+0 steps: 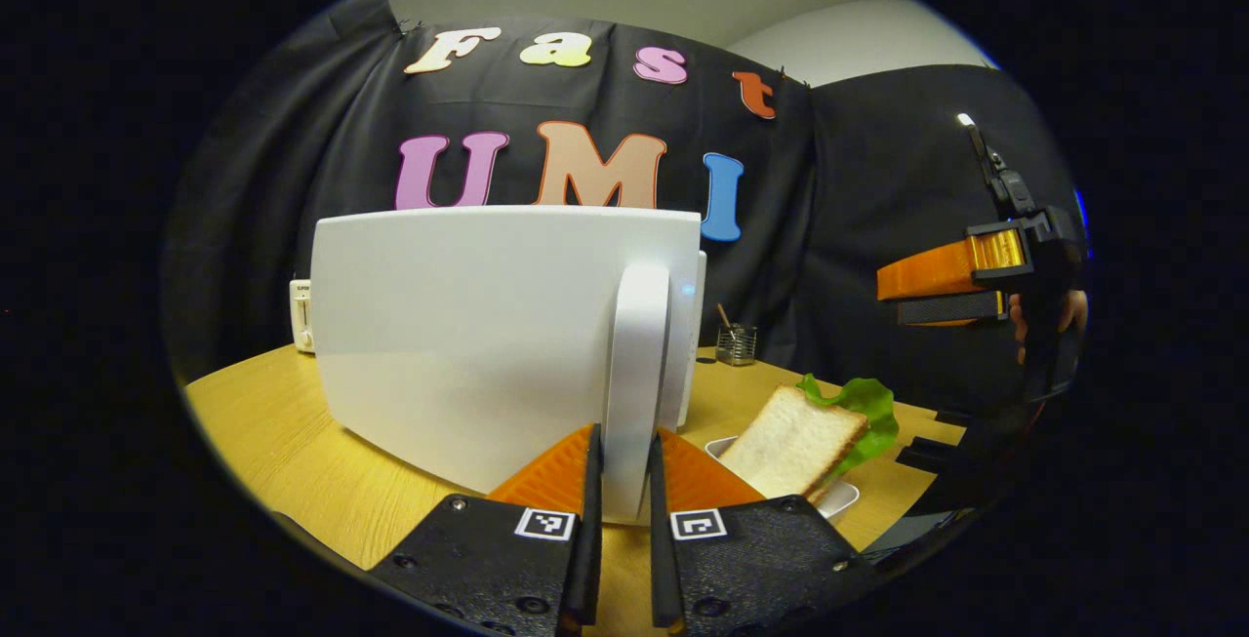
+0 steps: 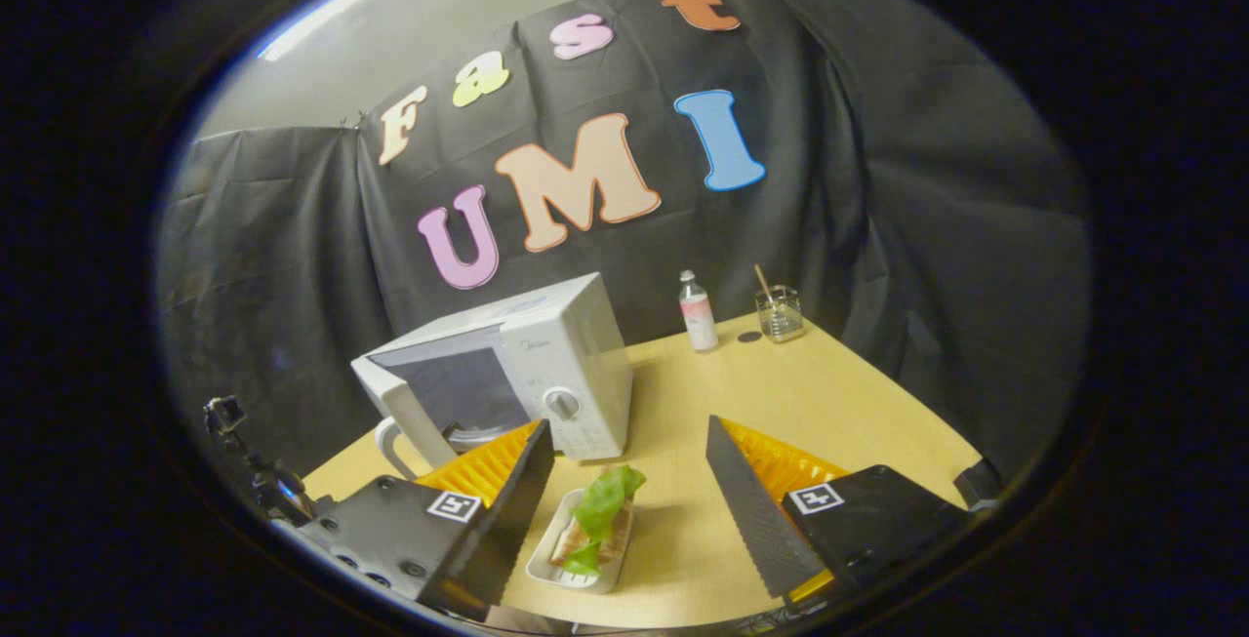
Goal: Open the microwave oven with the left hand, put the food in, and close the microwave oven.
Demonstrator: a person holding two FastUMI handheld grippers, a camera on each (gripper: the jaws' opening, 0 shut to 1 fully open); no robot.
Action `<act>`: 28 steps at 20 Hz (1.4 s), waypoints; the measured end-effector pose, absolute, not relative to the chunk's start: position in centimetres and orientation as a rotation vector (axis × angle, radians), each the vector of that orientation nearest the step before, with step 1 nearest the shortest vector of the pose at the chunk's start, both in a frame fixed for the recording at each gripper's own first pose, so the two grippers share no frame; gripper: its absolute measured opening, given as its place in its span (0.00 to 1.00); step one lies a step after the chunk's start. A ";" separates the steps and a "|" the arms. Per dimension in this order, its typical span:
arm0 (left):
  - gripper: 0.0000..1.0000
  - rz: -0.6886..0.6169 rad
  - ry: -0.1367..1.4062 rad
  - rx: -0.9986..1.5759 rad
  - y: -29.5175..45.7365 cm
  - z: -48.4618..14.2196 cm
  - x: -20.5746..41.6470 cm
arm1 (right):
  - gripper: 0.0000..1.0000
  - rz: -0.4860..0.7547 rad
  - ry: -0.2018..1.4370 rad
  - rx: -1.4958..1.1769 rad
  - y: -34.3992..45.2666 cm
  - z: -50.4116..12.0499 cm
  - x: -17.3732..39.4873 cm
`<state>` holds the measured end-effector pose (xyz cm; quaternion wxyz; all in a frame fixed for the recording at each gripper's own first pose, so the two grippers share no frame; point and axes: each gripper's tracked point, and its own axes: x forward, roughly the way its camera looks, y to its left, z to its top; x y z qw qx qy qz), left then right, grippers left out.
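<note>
The microwave door's handle (image 1: 636,383) is clamped by the left gripper (image 1: 624,481), the door (image 1: 468,335) standing part open. The right gripper (image 2: 624,500) is held wide above the sandwich tray (image 2: 546,564), just in front of the microwave (image 2: 546,364). If the pull is angled off the hinge arc, the handle could be lost or the microwave dragged into the tray.

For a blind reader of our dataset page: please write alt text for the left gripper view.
The left tool is shut on the handle of the white microwave door, partly open. A sandwich lies on a dish on the wooden table.
</note>
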<state>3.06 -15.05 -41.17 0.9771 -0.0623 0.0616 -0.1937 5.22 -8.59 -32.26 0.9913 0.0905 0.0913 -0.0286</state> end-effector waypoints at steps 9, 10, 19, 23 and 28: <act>0.60 -0.294 0.181 -0.162 -8.9 -41.3 -0.6 | 0.89 -0.058 0.177 0.148 -7.9 -32.8 4.4; 0.76 -0.274 0.179 -0.151 -8.1 -41.4 -0.8 | 0.89 -0.058 0.177 0.146 -7.7 -32.8 4.3; 1.00 -0.114 0.210 -0.174 -1.4 -41.2 -3.7 | 0.89 -0.048 0.185 0.126 -5.9 -34.1 3.8; 1.00 -0.020 0.209 -0.195 3.0 -40.6 -5.4 | 0.89 -0.042 0.191 0.130 -5.2 -34.7 3.6; 1.00 0.138 0.200 -0.157 9.9 -40.1 -8.1 | 0.89 -0.058 0.202 0.129 -5.2 -35.6 3.6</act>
